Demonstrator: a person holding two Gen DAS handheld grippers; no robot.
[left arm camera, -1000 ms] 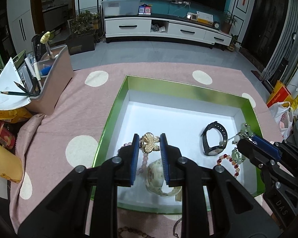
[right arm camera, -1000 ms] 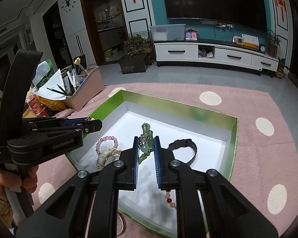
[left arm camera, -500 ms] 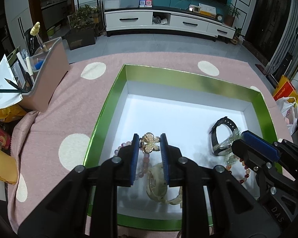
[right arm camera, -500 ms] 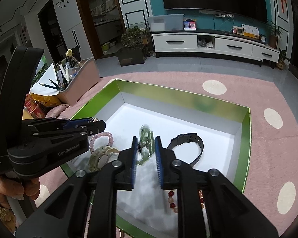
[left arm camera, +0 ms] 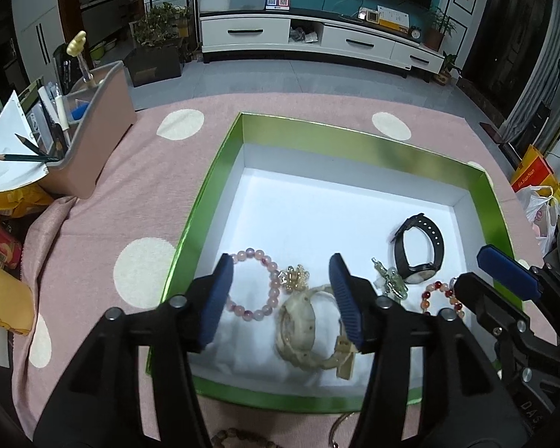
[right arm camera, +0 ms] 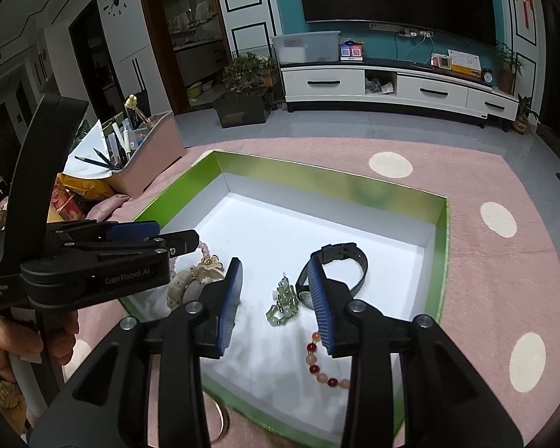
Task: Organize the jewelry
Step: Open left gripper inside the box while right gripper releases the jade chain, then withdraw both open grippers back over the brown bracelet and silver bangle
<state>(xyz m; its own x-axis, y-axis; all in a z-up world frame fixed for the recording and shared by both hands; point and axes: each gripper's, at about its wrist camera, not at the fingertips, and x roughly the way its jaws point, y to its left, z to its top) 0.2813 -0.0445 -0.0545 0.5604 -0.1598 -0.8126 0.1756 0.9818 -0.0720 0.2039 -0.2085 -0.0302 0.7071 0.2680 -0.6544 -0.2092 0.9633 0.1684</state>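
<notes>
A green box with a white floor holds the jewelry. My left gripper hangs over its near left part, jaws opening, nothing pressed between them. Below it lie a gold flower brooch, a pink bead bracelet and a cream watch. My right gripper is also opening above a green jade pendant that rests on the box floor. A black watch and a red bead bracelet lie close by.
A pink organizer with pens and pencils stands left on the pink dotted cloth. Brown beads and a thin ring lie on the cloth in front of the box. A hand holds the left gripper.
Both grippers have opened. The gold brooch dropped from the left jaws and the jade pendant from the right jaws; both now lie on the box floor.
</notes>
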